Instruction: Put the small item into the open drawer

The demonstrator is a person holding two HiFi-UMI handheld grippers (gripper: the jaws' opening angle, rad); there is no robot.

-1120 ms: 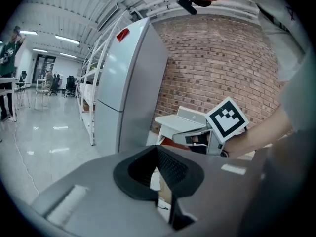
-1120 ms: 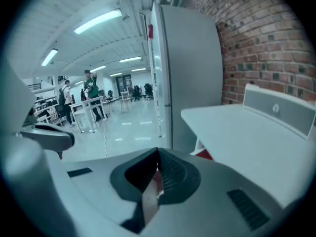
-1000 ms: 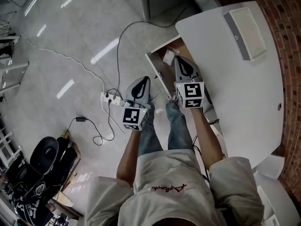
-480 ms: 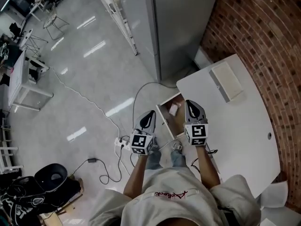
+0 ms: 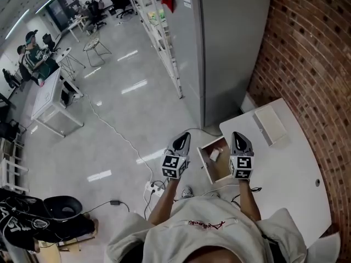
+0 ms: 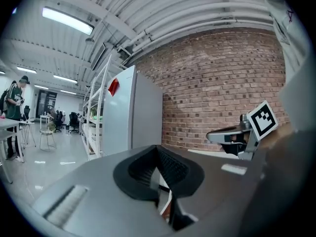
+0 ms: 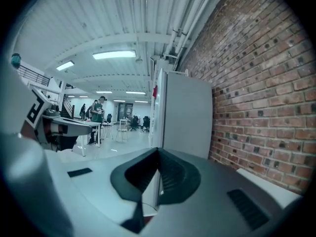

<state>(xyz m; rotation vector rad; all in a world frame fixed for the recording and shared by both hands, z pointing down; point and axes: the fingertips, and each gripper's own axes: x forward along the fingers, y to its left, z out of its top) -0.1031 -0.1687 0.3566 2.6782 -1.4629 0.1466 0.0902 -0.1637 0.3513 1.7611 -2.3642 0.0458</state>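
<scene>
The open wooden drawer (image 5: 220, 170) juts from the left side of the white table (image 5: 285, 169), and a small white item (image 5: 215, 155) lies inside it. My left gripper (image 5: 181, 141) hangs over the floor to the left of the drawer. My right gripper (image 5: 239, 141) is over the drawer's right edge. Both are held up and point level into the room. In the left gripper view my left gripper (image 6: 158, 149) is shut on nothing. In the right gripper view my right gripper (image 7: 159, 152) is shut and empty too.
A flat white box (image 5: 272, 126) lies on the table's far end. A tall grey cabinet (image 5: 230, 48) stands beyond the drawer against the brick wall (image 5: 312, 64). A power strip (image 5: 151, 188) and its cable lie on the floor to my left.
The head view has swung up and takes in far more of the room, so the drawer and table look smaller and lower. Both grippers stay shut on either side of the drawer.
</scene>
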